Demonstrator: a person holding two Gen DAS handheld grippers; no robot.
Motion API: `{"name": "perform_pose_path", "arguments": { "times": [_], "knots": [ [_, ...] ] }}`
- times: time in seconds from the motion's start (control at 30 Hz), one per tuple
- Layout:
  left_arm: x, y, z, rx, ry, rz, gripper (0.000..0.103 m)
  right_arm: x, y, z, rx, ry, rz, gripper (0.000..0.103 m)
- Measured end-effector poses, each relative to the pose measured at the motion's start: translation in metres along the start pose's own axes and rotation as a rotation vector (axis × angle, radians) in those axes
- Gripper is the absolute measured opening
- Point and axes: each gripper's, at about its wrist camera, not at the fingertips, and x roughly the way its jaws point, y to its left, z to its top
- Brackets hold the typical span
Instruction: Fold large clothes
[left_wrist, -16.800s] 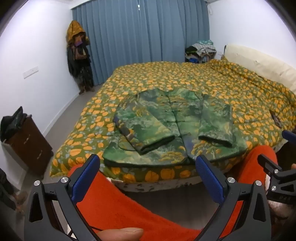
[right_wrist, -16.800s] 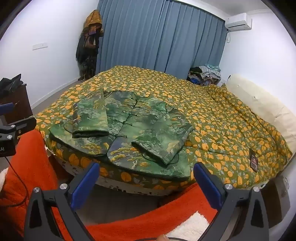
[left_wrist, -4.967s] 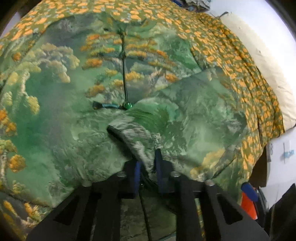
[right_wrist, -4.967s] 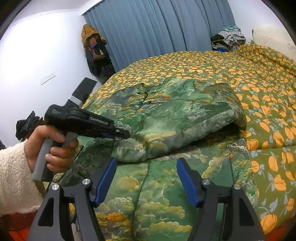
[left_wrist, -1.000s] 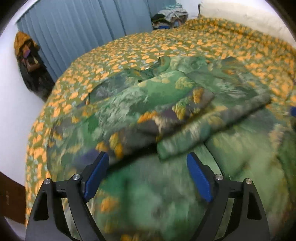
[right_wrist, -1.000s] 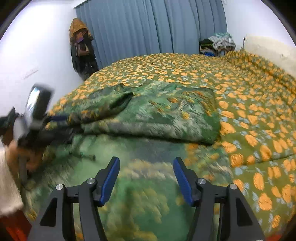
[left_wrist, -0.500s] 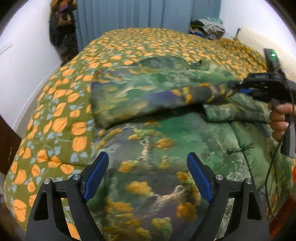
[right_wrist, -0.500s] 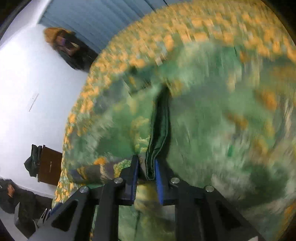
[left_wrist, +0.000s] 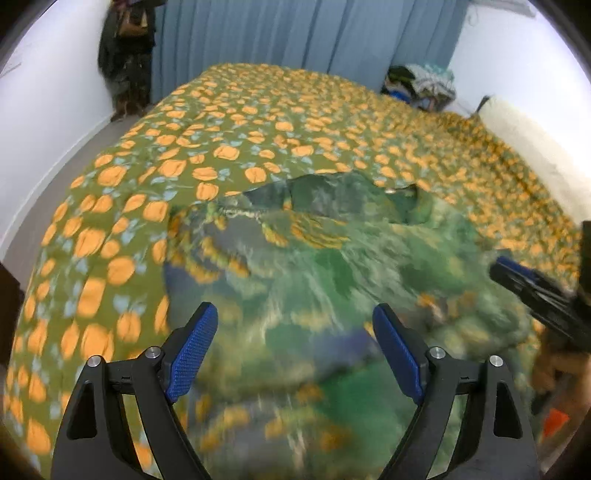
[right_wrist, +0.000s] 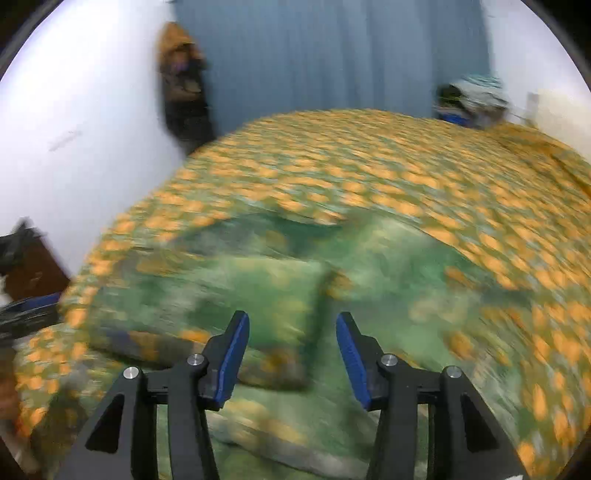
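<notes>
My left gripper (left_wrist: 294, 350) has black angular arms, silver screw heads at the joints and blue, finely textured pads (left_wrist: 190, 350). My right gripper (right_wrist: 291, 354) has the same black frame, silver screws and smooth-looking blue pads (right_wrist: 229, 360).

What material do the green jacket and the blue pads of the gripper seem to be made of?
The green jacket looks like soft padded fabric with a printed landscape pattern: it folds in thick, puffy layers. The blur hides its finish. The pads of the left gripper look like blue rubber or plastic: a fine grid texture shows on them.
</notes>
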Motion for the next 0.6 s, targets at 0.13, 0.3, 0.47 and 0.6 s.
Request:
{"name": "perform_pose_path", "arguments": {
  "times": [0.13,0.3,0.47,0.6],
  "knots": [
    [0.072,0.008,-0.013,-0.005,0.155,0.052,0.070,0.079,-0.006,-0.014,0.054,0.245,0.066,0.044],
    [0.081,0.005,-0.031,0.039,0.134,0.069,0.070,0.097,-0.014,-0.036,0.082,0.259,0.057,0.035],
    [0.056,-0.001,-0.015,0.016,0.167,0.052,0.075,0.094,-0.014,-0.044,0.070,0.237,0.065,0.035],
    [0.058,-0.003,0.014,0.003,0.148,-0.032,0.080,0.098,-0.012,-0.047,0.074,0.211,0.068,0.035]
  ]
}}
